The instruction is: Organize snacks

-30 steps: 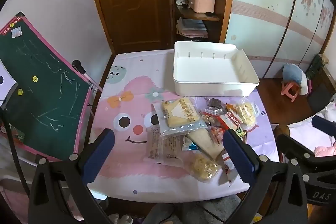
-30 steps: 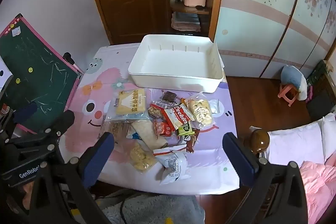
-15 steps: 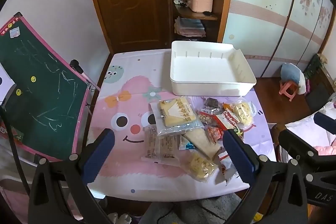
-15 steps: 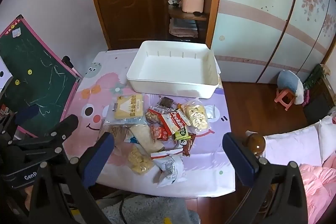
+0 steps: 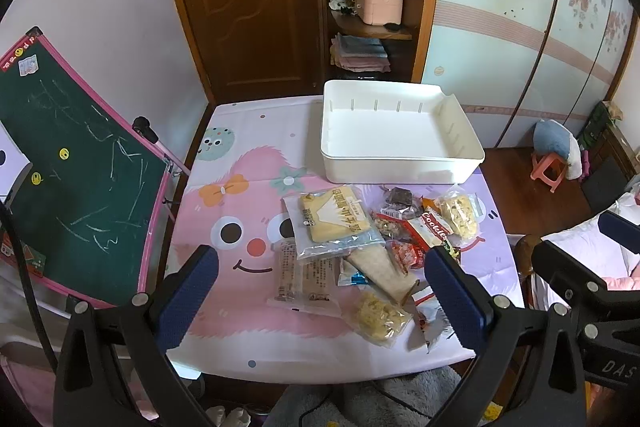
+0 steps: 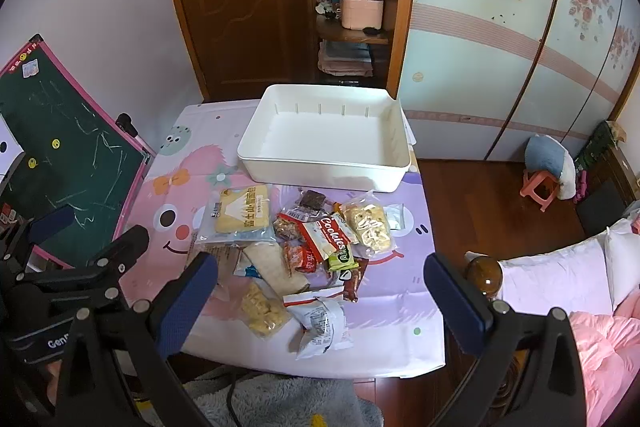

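Here, mixed snack packets [image 6: 308,247] overlap, mostly crinkled.

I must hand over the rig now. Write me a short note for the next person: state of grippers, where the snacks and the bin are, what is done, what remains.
Left gripper: open, holds nothing, above the near table edge.
Right gripper: open, holds nothing, also above the near edge.
White bin: at the far side of the table, nothing in it.
Snack pile: loose on the tablecloth in front of the bin; the Cookies packet lies in the middle, the yellow cracker bag at the left.
Done: nothing yet.
Left: move every packet into the bin.
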Tool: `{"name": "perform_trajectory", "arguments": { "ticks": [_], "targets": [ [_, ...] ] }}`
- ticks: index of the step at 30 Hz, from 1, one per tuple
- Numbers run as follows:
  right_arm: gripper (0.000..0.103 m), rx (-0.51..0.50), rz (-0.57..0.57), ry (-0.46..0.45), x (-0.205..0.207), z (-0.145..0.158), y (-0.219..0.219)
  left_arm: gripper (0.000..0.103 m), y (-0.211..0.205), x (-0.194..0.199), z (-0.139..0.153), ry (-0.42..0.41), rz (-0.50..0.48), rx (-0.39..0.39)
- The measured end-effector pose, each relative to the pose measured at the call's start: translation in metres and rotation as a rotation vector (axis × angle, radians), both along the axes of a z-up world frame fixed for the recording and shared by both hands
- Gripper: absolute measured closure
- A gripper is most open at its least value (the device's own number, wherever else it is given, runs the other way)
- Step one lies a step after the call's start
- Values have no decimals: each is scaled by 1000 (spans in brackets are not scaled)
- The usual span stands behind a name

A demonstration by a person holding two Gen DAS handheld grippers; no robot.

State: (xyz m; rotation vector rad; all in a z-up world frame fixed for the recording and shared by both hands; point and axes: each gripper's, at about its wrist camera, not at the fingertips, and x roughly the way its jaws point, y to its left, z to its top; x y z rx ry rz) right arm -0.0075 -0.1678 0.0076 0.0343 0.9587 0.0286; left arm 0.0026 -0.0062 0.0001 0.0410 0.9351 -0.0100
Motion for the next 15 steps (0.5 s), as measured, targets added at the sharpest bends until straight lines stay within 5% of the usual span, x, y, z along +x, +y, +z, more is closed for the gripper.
{"name": "perform_trajectory", "arguments": {
  "ticks": [15],
  "targets": [
    [0,0,1,-4,-1,0,-2,1,-2,1,2,-8,0,3]
  ]
}}
